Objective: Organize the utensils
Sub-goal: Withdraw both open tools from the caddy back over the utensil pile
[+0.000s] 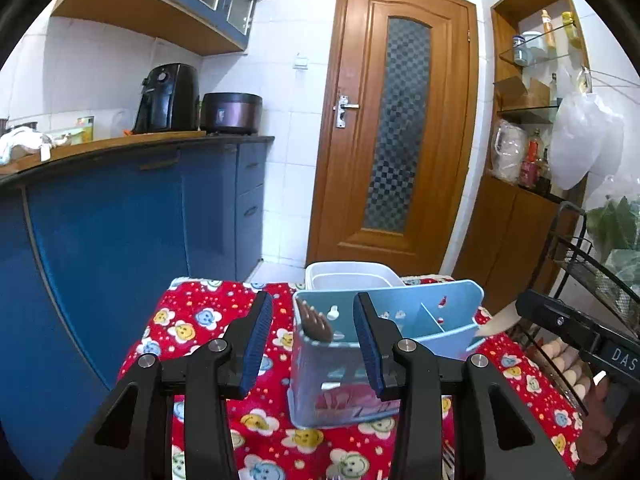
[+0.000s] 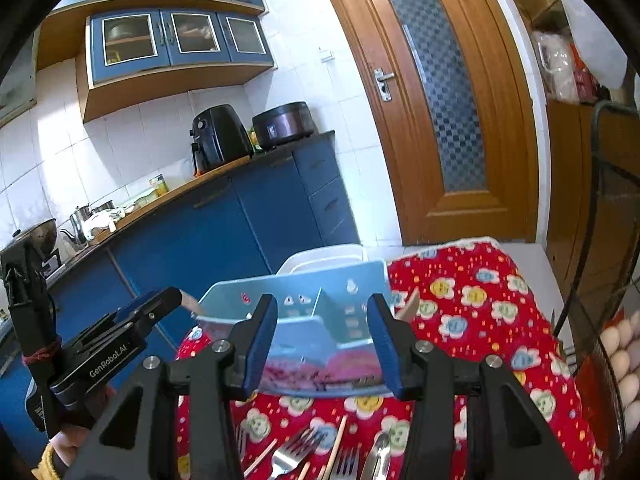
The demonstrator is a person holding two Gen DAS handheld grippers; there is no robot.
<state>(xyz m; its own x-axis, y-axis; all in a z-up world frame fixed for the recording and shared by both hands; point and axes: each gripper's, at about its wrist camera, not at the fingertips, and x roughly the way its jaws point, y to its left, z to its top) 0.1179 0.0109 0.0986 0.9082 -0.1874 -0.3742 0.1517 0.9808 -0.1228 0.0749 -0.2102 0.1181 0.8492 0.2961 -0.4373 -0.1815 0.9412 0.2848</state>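
We are seeing the blue caddy [image 1: 384, 344] standing on the bench [image 1: 208, 320], one wooden piece [image 1: 318, 322] inside; forks [image 2: 296, 450] are lying loose before it. Both left tongs [image 1: 314, 344] and right tongs [image 2: 322, 346] are hanging open, gripping nothing; most sorting remains.

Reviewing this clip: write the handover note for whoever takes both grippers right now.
Left gripper: jaws open, empty.
Right gripper: jaws open, empty.
Blue utensil holder stands on the red patterned cloth, white tub behind it.
Done: a brown fork stands in one compartment; a pale wooden utensil sticks out at the other end.
Left: metal forks, a spoon and chopsticks lie loose on the cloth in front of the holder.
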